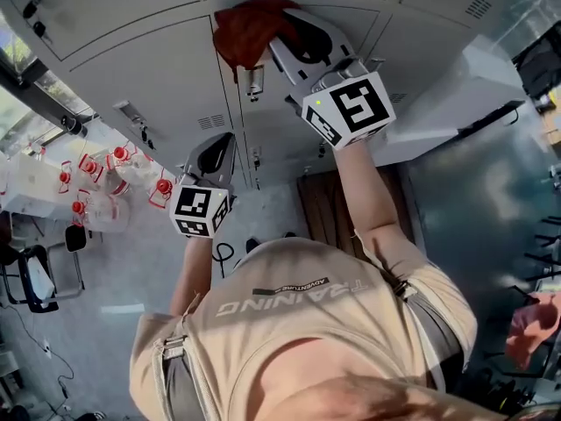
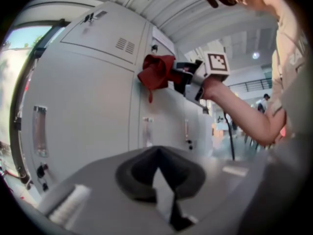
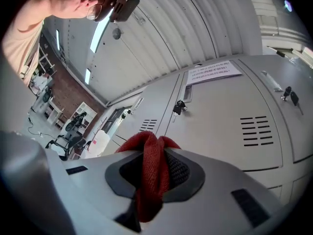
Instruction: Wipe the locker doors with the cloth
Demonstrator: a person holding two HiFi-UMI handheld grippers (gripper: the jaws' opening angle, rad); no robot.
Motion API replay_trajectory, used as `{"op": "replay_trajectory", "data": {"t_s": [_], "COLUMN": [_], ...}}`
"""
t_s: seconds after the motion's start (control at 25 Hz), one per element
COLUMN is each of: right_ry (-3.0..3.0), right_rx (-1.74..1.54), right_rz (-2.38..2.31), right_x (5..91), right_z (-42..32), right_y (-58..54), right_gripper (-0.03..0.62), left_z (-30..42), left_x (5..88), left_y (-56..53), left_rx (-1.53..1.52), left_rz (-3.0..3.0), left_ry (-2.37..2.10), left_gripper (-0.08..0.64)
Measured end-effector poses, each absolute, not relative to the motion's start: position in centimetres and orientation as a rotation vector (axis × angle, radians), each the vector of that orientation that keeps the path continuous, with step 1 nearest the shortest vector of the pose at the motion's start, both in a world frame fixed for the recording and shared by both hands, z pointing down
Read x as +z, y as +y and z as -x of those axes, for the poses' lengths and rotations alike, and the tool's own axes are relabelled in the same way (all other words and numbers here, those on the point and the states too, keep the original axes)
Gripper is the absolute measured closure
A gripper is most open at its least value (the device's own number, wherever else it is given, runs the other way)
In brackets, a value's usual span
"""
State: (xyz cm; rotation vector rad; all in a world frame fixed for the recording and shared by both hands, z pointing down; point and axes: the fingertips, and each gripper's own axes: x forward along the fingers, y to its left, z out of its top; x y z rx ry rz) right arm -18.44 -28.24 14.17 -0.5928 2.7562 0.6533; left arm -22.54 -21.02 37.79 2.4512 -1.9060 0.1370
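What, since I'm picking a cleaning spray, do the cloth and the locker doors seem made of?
The cloth: red woven fabric, soft and matte; a coarse ribbed weave shows. The locker doors: probably painted sheet metal, smooth pale grey, slightly matte; the punched vent slots and pressed panel edges suggest it.

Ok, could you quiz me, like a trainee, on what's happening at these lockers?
1. True or false: the left gripper holds the red woven cloth.
2. What is the cloth pressed against? A: a grey metal locker door; B: a window; C: the floor.
3. Fill in: the left gripper's jaws are ____, with nothing between them.
Key: 1 false, the right gripper grips it; 2 A; 3 shut.
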Motion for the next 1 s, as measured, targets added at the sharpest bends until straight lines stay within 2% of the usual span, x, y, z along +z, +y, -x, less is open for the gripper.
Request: {"op": "replay_trajectory", "data": {"t_s": [0.2,0.52,1.0], "right_ry": [2.808,2.914,3.217], "right_rx": [0.684,0.553,0.266], "right_rz": [0.702,0.716,0.816], "right_x": [14.9,21.2,39.0], "right_z": [19.7,20.5,19.8], "right_y": [-31.2,-32.9,-34.4], "right_gripper": [0.528,0.528,0.528], "left_z": [22.6,23.1,22.0], "left_x": [38.0,38.4,39.0], "left_y": [-20.3,-19.4,-19.1], "left_rx": [0.120,0.088,0.107], "left_rz": [-2.464,-2.444,-2.462], "left_ry": [-1.875,-1.852,-1.787], "left_gripper": [0.555,0.555,0.555]}}
